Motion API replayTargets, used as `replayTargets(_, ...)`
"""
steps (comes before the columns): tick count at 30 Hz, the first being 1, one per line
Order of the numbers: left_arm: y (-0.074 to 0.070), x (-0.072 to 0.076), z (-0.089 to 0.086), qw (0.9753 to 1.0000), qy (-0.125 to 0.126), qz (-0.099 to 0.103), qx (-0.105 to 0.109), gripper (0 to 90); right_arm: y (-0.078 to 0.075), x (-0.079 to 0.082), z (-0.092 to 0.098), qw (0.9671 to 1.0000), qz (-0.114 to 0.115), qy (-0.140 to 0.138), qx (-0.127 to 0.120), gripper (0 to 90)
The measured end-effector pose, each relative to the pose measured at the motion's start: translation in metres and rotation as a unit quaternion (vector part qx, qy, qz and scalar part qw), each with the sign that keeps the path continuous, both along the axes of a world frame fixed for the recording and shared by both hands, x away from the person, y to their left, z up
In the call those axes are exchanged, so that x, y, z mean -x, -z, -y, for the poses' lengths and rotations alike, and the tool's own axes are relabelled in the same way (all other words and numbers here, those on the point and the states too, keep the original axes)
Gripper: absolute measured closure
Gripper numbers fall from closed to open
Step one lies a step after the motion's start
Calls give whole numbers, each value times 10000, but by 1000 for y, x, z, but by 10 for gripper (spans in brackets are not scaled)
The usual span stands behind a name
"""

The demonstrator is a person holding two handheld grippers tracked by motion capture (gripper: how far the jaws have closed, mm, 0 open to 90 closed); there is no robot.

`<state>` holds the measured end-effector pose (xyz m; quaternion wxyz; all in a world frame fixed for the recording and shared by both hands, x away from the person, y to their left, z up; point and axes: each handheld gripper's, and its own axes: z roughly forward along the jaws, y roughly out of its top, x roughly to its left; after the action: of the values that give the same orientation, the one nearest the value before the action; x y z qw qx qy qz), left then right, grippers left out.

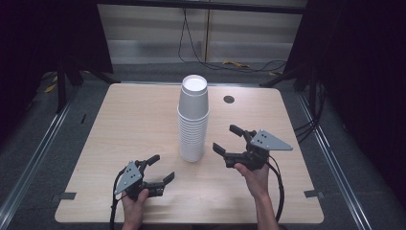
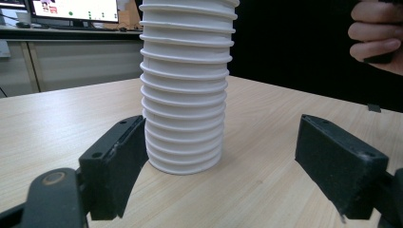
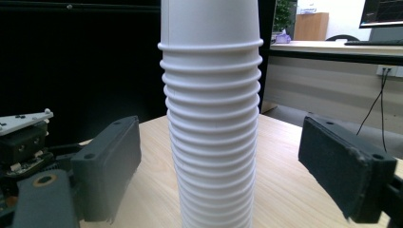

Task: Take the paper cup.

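Paper cup stack (image 1: 194, 120) stands upright mid-frame on the tabletop (image 1: 119, 124). Left tongs (image 1: 161, 168) and right tongs (image 1: 225, 140) both spread, empty. We should pinch one rim squarely, steady the lower stack.

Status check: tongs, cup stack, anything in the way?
Left tongs open, empty. Right tongs open, empty, beside the cup stack. Stack upright mid-table, untouched. Path clear.

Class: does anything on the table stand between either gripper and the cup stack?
Nothing visible does. Bare table lies between the left gripper, the right gripper and the cup stack; both have open jaws.
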<state>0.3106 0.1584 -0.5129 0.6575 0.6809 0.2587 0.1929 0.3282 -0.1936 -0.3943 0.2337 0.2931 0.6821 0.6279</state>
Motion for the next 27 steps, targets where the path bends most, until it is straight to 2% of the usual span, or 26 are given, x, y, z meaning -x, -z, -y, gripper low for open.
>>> replayTargets(4,0,0,0,10000,-38,19,-23,174,-11,-4,-1,9999,-89,-134,7,142)
replayTargets(10,0,0,0,10000,-24,-5,1,174,-26,-10,-5,9992,-31,-387,1,168)
replayTargets(13,0,0,1,10000,-44,12,-17,174,-37,-15,-9,9990,16,-413,196,173)
replayTargets(16,0,0,0,10000,-37,14,-17,174,-45,-20,-11,9983,-57,-446,365,173)
replayTargets(20,0,1,0,10000,-71,18,-44,173,-58,-27,-14,9979,-20,-518,386,173)
replayTargets(24,0,0,1,10000,-32,-12,-5,173,-67,-32,-16,9970,-124,-662,378,179)
replayTargets(25,0,0,1,10000,-29,-10,-3,173,-73,-37,-18,9959,-150,-790,416,214)
replayTargets(27,0,0,0,10000,-38,2,-35,173,-75,-38,-19,9958,-145,-795,427,214)
